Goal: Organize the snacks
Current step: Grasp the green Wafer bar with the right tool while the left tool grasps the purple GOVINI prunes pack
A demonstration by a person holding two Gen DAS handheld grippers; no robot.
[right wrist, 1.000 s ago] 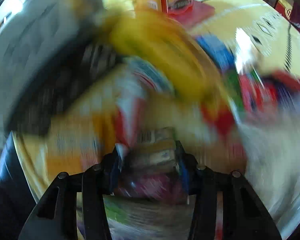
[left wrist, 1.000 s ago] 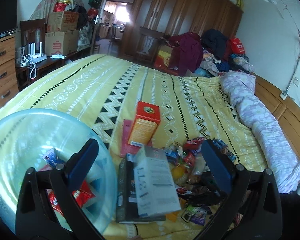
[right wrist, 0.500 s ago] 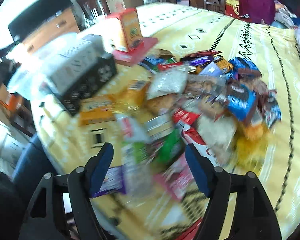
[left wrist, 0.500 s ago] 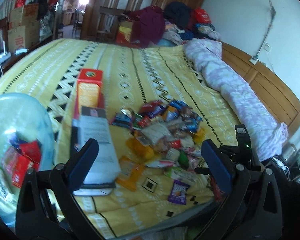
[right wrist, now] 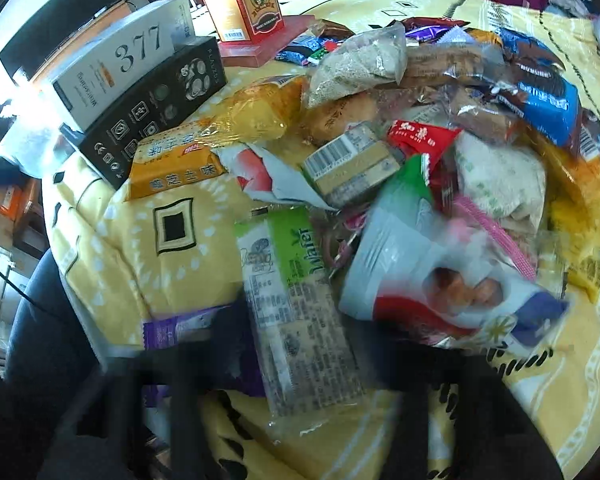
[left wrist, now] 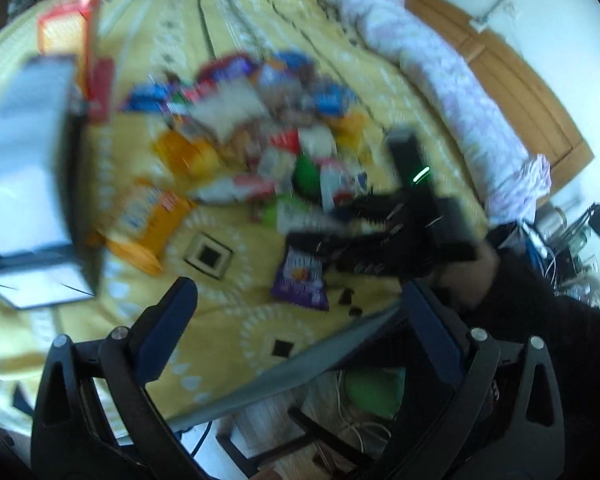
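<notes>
Right gripper (right wrist: 300,364) hangs low over the near edge of the snack pile (right wrist: 400,152), its jaws closing, with the green-and-white wafer bar (right wrist: 296,300) lying between them. Motion smears both fingers, so I cannot say whether the pads press on the bar yet. In the left wrist view this same gripper (left wrist: 312,232) shows as a dark shape reaching in from the right, carried by a hand (left wrist: 466,276) in a black sleeve.

Left gripper (left wrist: 296,320) hangs above the near edge of the bed with its jaws spread wide and nothing between them.

Just left of the wafer bar lies a purple packet (right wrist: 180,330), partly under the blurred left finger. To its right sits a white packet with red and blue printing (right wrist: 440,280). Beyond the bar a small box with a barcode (right wrist: 352,164) rests among wrappers, with a red sachet (right wrist: 420,138) and a clear bag of pale grains (right wrist: 360,64) behind it. An orange packet (right wrist: 176,164) lies at the pile's left side.

Past that, a white box marked 377 (right wrist: 120,64) rests on a black box (right wrist: 156,108), and an upright red carton (right wrist: 240,0) stands behind them. Everything sits on a yellow patterned bedspread (right wrist: 112,248).
</notes>
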